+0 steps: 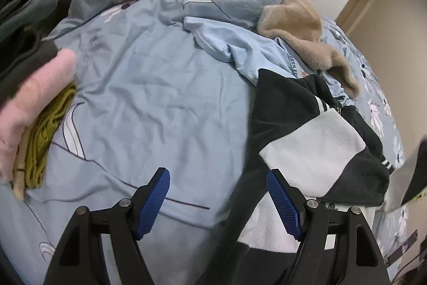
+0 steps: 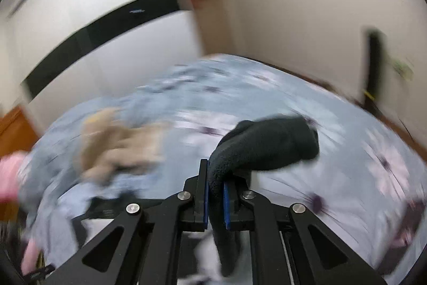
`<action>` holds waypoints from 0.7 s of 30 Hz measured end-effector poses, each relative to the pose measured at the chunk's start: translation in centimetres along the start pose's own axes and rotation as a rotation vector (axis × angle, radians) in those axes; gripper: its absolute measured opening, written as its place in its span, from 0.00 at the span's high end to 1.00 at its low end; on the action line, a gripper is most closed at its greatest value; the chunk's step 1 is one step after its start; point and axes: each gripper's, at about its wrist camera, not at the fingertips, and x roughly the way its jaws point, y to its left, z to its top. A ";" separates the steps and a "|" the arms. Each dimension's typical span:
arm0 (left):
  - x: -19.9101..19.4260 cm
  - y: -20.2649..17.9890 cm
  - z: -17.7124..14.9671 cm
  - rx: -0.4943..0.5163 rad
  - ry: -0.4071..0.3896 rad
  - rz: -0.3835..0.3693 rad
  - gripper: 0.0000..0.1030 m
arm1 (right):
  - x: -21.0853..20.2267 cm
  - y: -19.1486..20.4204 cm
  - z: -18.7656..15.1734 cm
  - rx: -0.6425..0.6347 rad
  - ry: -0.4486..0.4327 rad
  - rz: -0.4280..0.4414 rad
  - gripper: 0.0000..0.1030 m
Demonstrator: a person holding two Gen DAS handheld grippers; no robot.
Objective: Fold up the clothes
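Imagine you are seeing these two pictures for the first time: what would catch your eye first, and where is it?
First, the right gripper, low in its own view, shut on a fold of dark fleece above a blurred bed. In the left wrist view, the black and grey jacket sprawls at right on the blue floral duvet, with the open left gripper hovering beside it.

Matt fleece jacket, fuzzy tan plush garment, creased cotton bedsheet
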 end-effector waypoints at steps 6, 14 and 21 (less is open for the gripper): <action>-0.6 2.1 -0.1 -0.057 -0.002 -0.021 0.23 | 4.0 13.4 -4.4 -0.221 0.113 0.223 0.92; -0.4 2.7 -0.1 -0.077 0.020 -0.075 0.24 | 9.4 20.2 -17.1 -0.432 0.402 0.211 0.91; 1.8 -2.4 0.6 0.014 0.064 -0.231 0.24 | 9.7 18.5 -18.1 -0.359 0.471 0.295 0.64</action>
